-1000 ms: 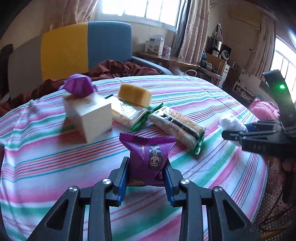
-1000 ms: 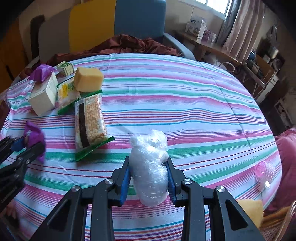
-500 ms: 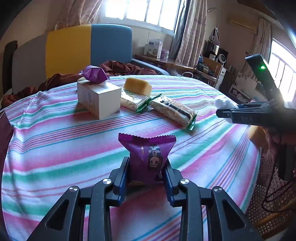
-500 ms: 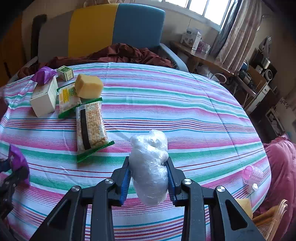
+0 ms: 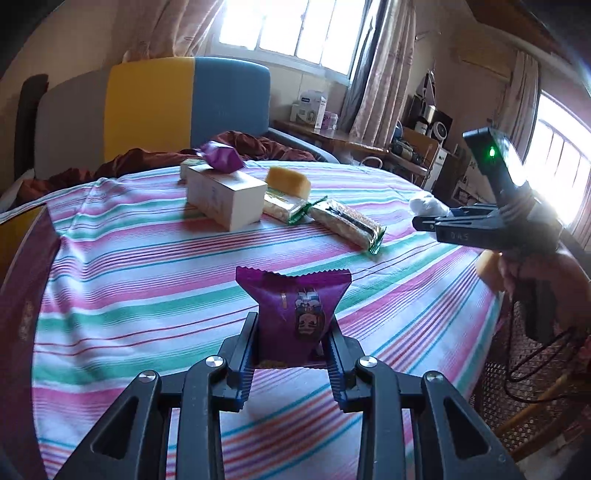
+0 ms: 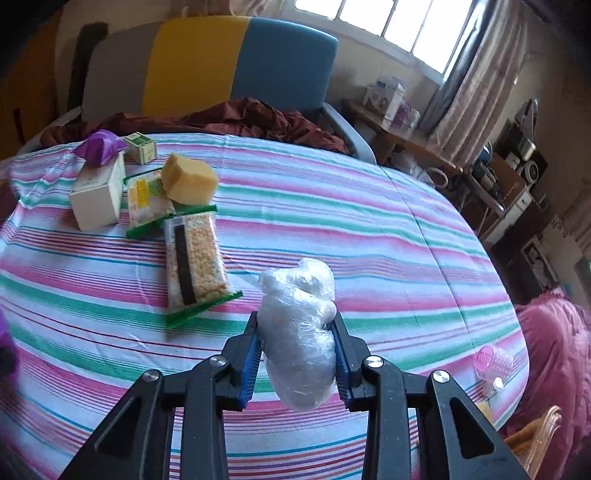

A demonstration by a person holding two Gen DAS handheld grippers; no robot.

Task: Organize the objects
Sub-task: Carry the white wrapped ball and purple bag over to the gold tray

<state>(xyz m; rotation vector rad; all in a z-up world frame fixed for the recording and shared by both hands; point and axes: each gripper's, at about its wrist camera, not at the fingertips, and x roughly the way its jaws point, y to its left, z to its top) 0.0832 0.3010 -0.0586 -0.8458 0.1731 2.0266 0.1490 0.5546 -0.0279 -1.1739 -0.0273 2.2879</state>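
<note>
Both grippers have drawn back from the far cluster; left gripper (image 5: 291,363) clamps the purple foil snack packet (image 5: 293,314); right gripper (image 6: 297,363) clamps the white plastic-wrapped lump (image 6: 299,332); neither is placed yet beside the white cardboard box (image 6: 98,195) ahead-left.

A round table under a pink, green and white striped cloth (image 6: 332,206) fills the room; behind it a grey, yellow and blue sofa (image 5: 184,107), bright windows (image 5: 291,26) with pinkish curtains (image 5: 384,70), cluttered wooden shelves (image 6: 495,177) at right
</note>
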